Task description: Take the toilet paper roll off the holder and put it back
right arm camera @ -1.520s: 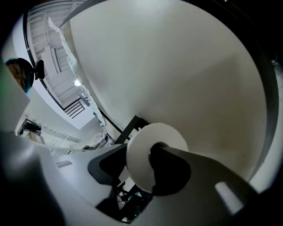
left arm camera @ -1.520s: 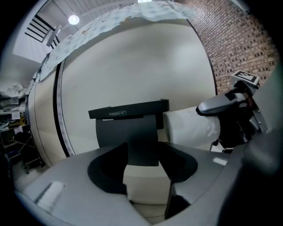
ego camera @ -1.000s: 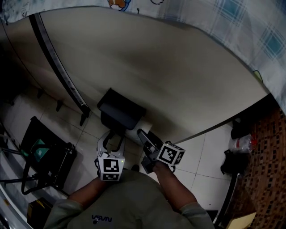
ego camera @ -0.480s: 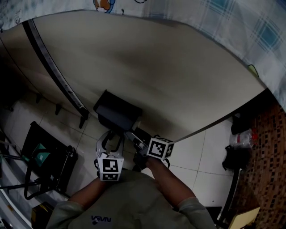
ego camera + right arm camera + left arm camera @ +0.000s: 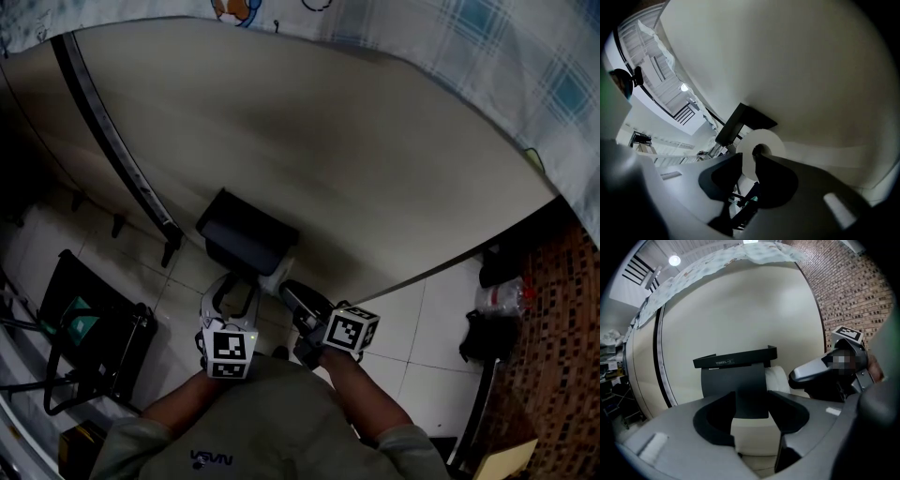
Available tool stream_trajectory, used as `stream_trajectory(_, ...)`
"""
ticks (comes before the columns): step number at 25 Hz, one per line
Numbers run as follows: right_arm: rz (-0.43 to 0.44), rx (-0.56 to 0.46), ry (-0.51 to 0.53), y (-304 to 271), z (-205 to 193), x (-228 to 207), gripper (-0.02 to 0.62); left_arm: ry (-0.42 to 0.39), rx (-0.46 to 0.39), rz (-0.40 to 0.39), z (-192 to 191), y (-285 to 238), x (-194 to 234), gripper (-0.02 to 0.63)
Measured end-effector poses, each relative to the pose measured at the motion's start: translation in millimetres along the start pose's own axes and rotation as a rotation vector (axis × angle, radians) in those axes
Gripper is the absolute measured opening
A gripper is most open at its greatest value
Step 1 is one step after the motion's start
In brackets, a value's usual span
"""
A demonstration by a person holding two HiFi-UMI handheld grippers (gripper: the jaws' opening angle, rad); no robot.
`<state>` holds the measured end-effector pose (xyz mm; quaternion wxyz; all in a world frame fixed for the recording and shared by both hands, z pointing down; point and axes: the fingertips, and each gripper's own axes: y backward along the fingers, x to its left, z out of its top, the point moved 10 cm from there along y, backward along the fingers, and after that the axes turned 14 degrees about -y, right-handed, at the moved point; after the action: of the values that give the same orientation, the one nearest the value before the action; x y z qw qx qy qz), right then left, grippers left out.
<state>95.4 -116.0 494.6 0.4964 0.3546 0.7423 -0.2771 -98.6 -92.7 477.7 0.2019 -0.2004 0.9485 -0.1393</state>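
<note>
Since half a second ago, the right gripper (image 5: 292,292) has slid back toward 5 o'clock in the head view. Its jaws are closing on the toilet paper roll (image 5: 767,138), one tip at the core hole and the other outside, with the paper wall pinched between them. The roll is still on the holder (image 5: 246,234), at its 4 o'clock end against the wall (image 5: 375,141). The left gripper (image 5: 752,414) has its jaws clamped on the holder's front flap, which looks meant to steady it. To do this step well, let the pinch seat fully before pulling. Then draw the roll straight along its axis toward 4 o'clock, since a skewed pull would likely crush the soft paper or jam it.
</note>
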Motion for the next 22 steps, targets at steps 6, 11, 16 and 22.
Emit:
stream_trajectory(6, -0.075, 0.005, 0.044, -10.5, 1.7, -0.9, 0.032, 0.0, -0.004, -0.004, -0.6, 0.9, -0.8, 0.218)
stream_trajectory(11, -0.075, 0.011, 0.066, -22.3, 5.0, 1.8, 0.031, 0.001, -0.005, -0.005, -0.9, 1.5, -0.2, 0.218)
stream_trajectory(16, -0.073, 0.027, 0.077, -33.9, 6.1, 4.6, 0.023, 0.001, -0.006, -0.007, -0.8, 2.0, 0.2, 0.218)
stream_trajectory(22, -0.086, 0.047, 0.111, -49.0, 6.5, 5.1, 0.006, -0.006, -0.008, -0.011, -0.4, 2.4, 0.3, 0.213)
